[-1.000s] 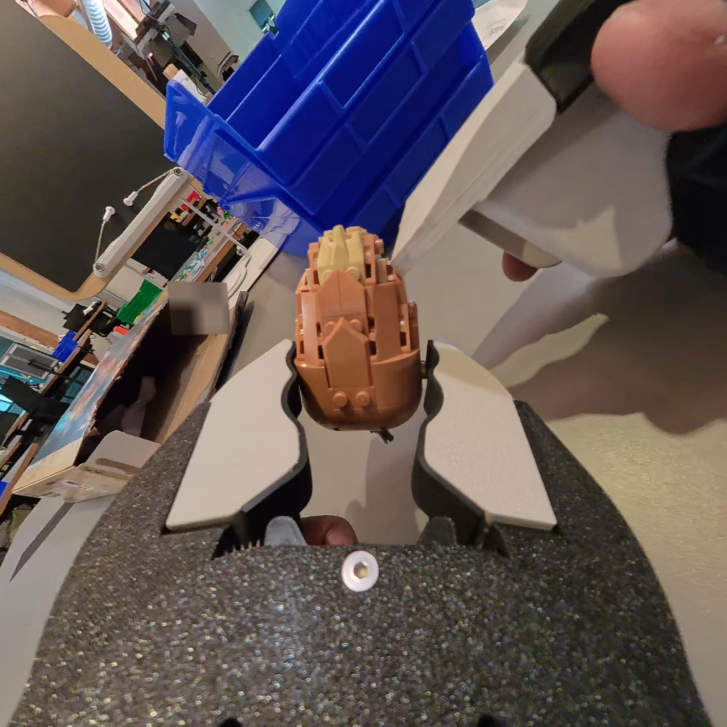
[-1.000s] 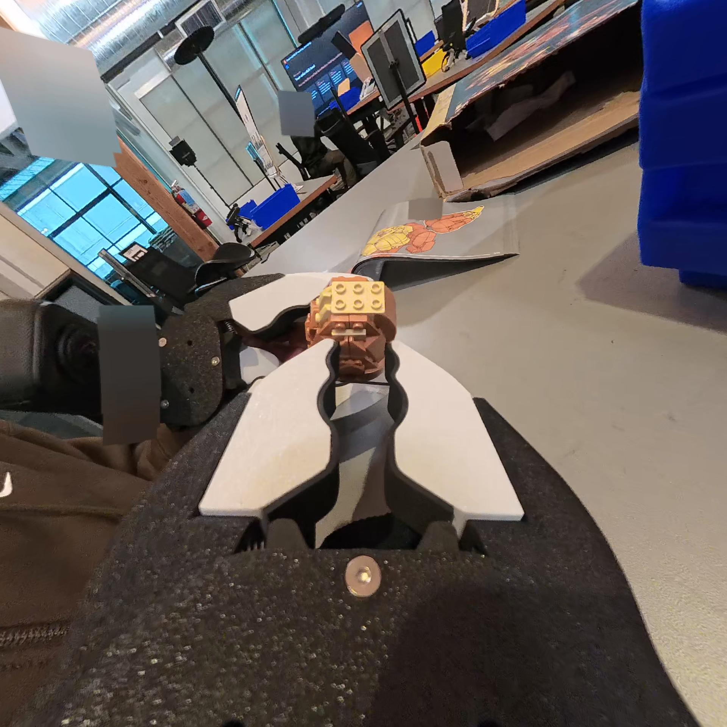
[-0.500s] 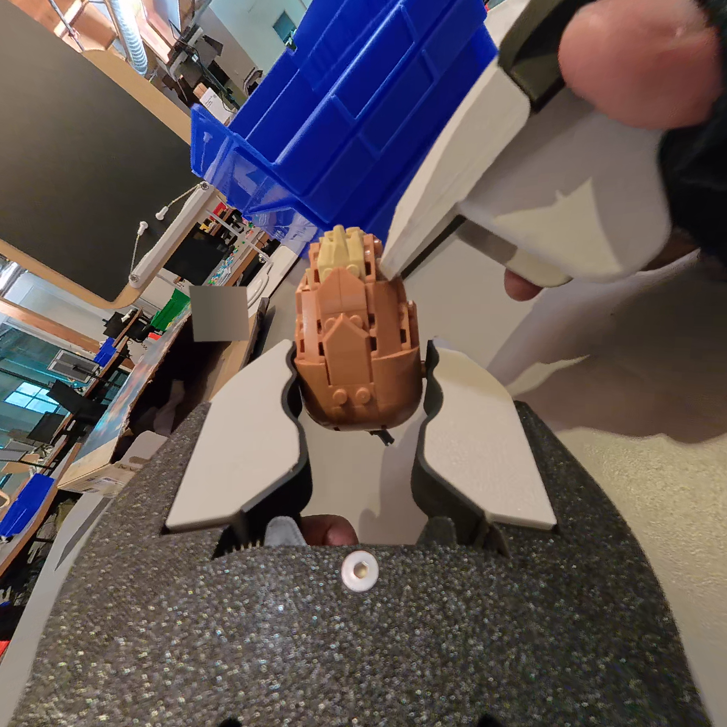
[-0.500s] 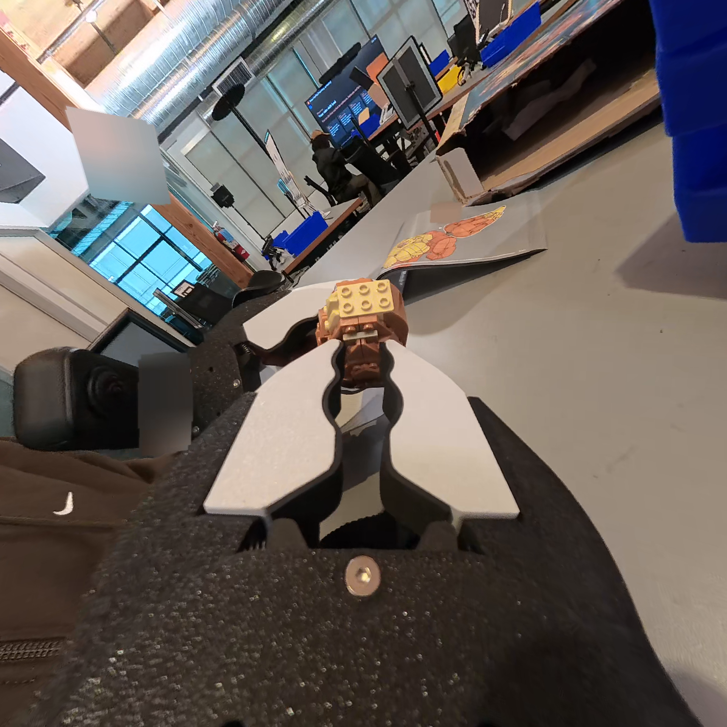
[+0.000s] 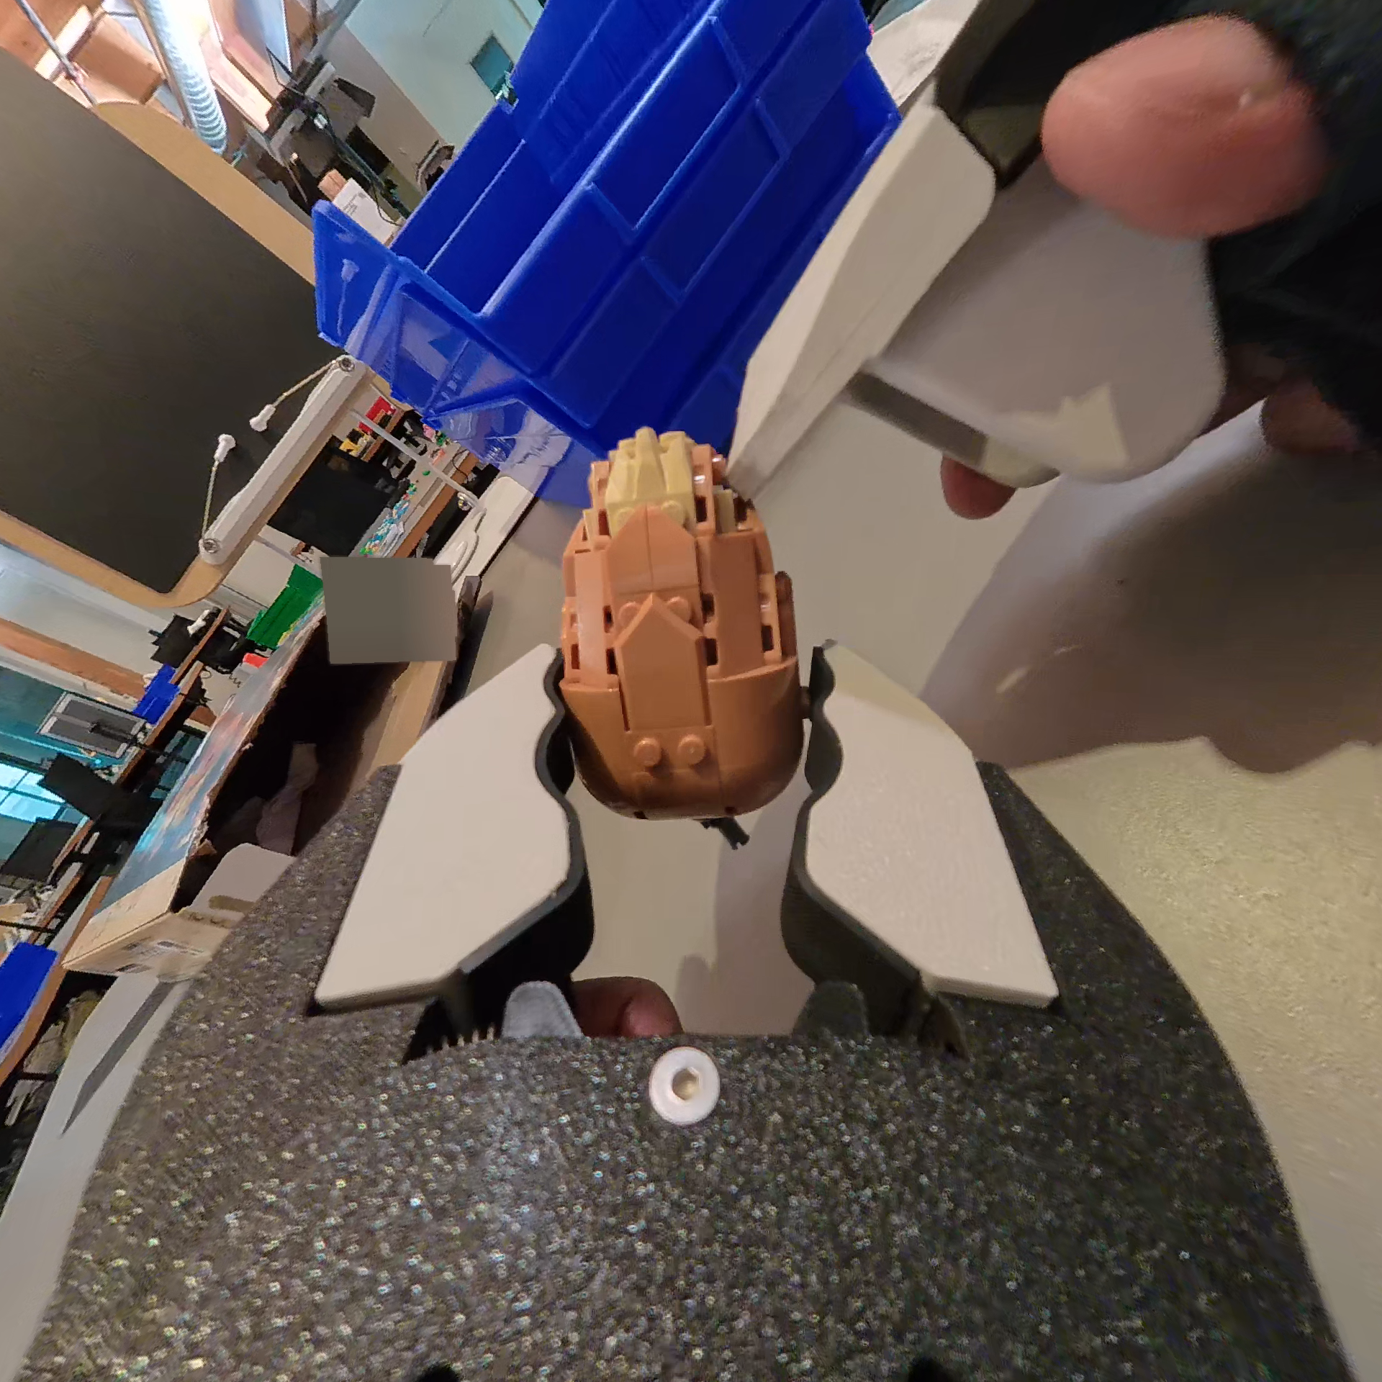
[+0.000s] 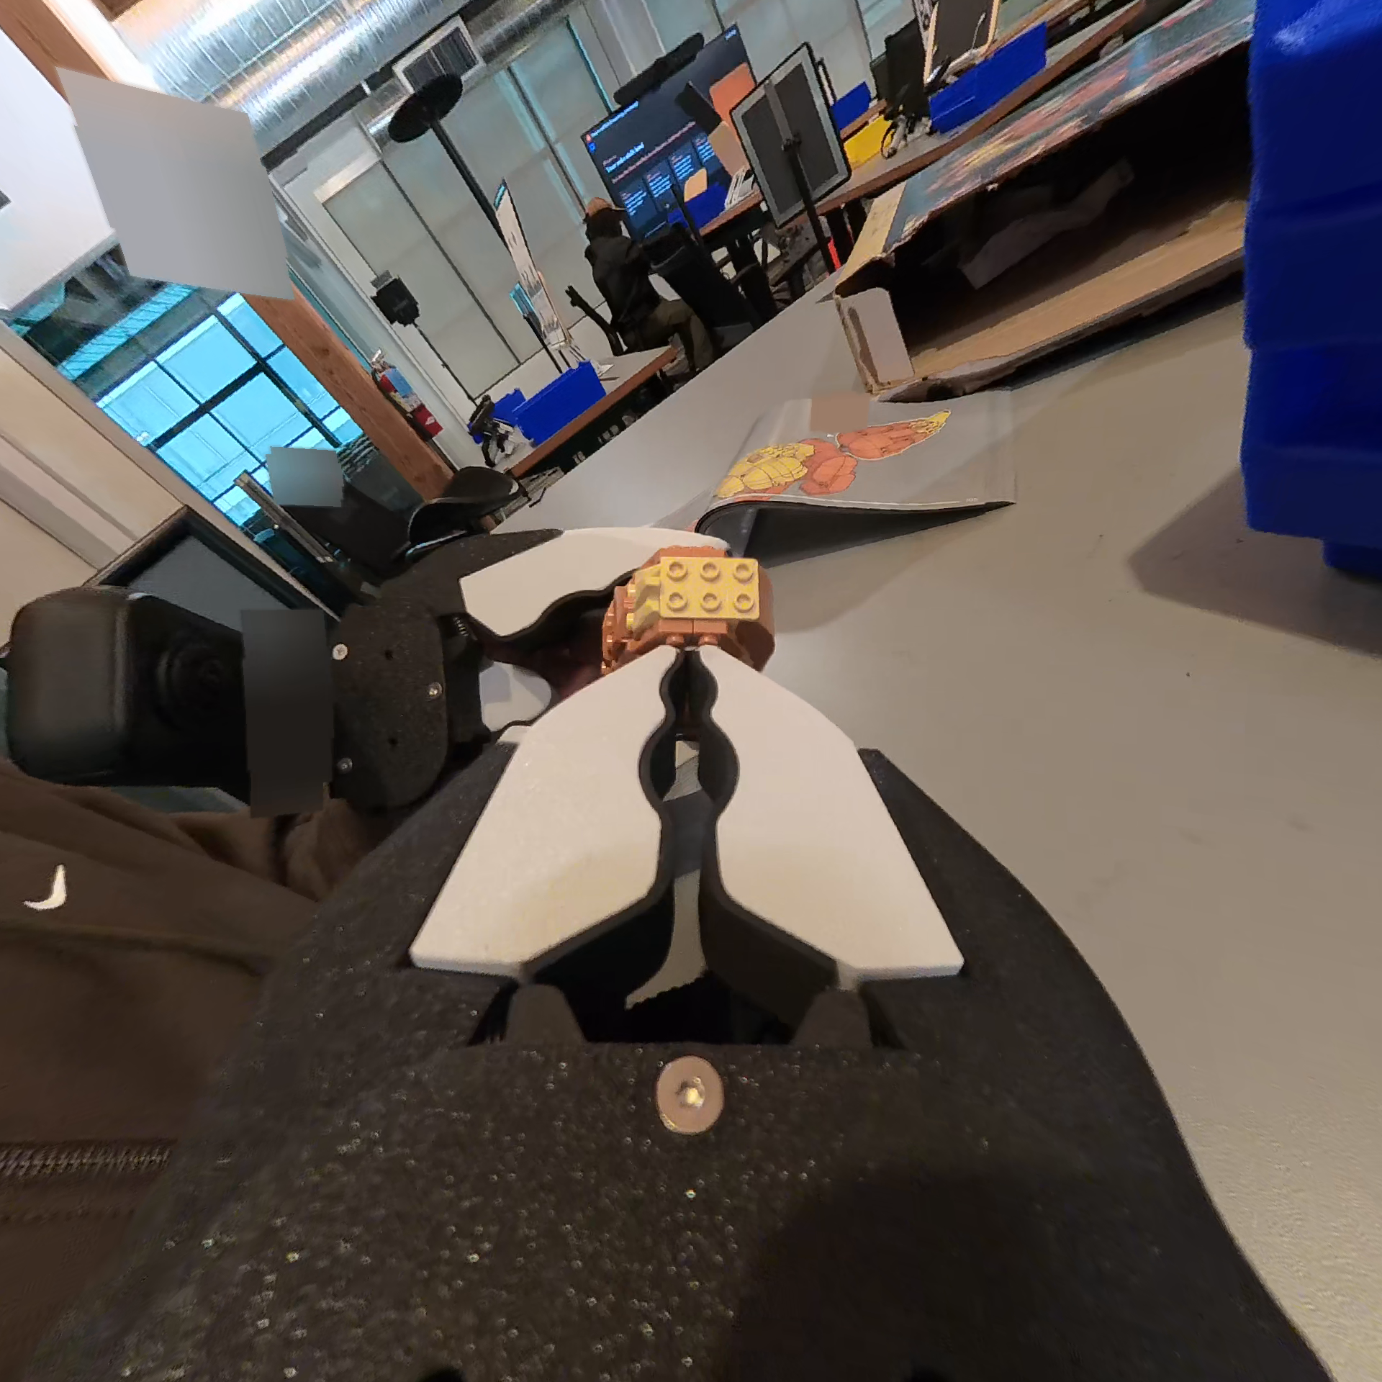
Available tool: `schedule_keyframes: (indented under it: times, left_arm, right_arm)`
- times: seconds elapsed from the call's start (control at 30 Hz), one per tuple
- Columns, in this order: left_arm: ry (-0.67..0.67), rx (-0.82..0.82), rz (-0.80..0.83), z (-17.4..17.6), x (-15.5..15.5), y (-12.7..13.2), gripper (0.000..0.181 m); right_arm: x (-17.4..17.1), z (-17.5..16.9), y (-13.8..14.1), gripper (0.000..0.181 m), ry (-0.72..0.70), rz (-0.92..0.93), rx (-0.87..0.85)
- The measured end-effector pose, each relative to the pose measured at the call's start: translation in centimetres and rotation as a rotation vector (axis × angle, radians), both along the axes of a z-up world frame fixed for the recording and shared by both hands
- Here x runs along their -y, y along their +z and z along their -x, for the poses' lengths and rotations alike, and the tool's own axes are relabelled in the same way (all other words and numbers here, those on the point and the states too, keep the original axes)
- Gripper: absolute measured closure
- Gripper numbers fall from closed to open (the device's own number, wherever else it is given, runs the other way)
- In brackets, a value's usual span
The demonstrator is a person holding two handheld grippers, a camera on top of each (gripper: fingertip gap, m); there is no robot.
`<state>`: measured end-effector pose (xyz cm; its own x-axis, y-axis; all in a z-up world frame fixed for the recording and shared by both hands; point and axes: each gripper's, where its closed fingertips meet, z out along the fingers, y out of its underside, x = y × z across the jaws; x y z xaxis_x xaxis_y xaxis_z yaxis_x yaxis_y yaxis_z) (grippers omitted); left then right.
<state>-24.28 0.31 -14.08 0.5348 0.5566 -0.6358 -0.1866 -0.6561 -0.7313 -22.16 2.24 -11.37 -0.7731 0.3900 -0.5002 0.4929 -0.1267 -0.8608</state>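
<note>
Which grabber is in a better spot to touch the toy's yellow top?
Probably the right hand-held gripper: its closed tips sit right beside the yellow top. The left hand-held gripper is clamping the brick toy's round brown end.

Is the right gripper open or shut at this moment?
Shut. In the right wrist view the right gripper has its fingertips almost together, pinching the near edge of the brown brick model.
</note>
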Motion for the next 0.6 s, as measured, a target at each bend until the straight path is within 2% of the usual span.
schedule_keyframes:
  times: [0.17, 0.4, 0.6]
  left_arm:
    - [-0.007, -0.006, -0.022, 0.0, 0.0, 0.3, 0.12]
    - [-0.08, 0.097, -0.156, -0.4, -0.1, 0.5, 0.12]
    - [-0.191, 0.262, -0.351, -1.0, -0.1, 1.2, 0.12]
  right_arm:
    - [0.1, -0.9, 0.7, 0.181, 0.049, -0.001, -0.085]
    - [-0.2, -1.3, 1.2, 0.172, -0.018, -0.159, -0.332]
    - [-0.1, -1.3, 0.8, 0.164, -0.015, -0.193, -0.332]
